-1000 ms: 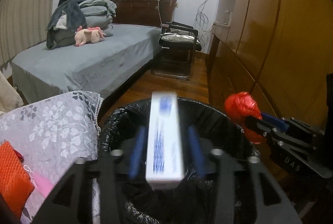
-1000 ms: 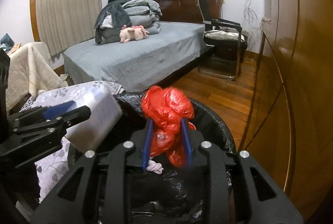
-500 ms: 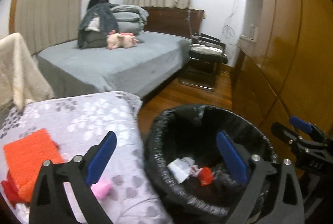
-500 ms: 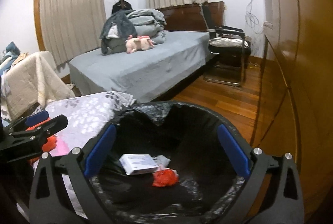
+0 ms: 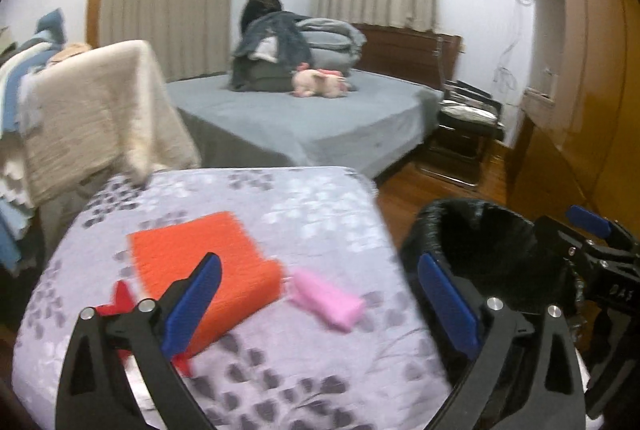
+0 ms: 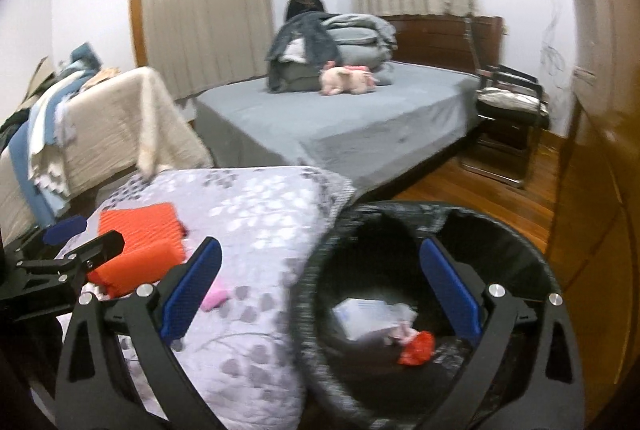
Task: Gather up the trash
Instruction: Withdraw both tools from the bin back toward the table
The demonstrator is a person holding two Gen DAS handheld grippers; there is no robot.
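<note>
My left gripper (image 5: pixel 320 304) is open and empty above a floral-covered surface (image 5: pixel 304 202). On that cover lie an orange mesh piece (image 5: pixel 200 262), a pink item (image 5: pixel 328 296) and a small red scrap (image 5: pixel 120 300). A black-lined trash bin (image 5: pixel 480 230) stands to the right. My right gripper (image 6: pixel 320 300) is open and empty over the bin's (image 6: pixel 400 214) left rim. Inside the bin lie a white box (image 6: pixel 364 314) and a crumpled red bag (image 6: pixel 418 348). The right gripper (image 5: pixel 592 230) shows at the right edge of the left wrist view, and the left gripper (image 6: pixel 76 242) at the left edge of the right wrist view.
A grey bed (image 6: pixel 360 126) with folded bedding and a pink plush toy (image 6: pixel 348 80) fills the background. A cream blanket (image 5: pixel 92 118) drapes over furniture on the left. A black chair (image 6: pixel 508 110) stands by the bed, and a wooden wardrobe (image 6: pixel 600 150) runs along the right.
Both grippers opened and dropped the white box and the red bag into the bin. Both then swung left, the left one from the bin to over the floral cover.
</note>
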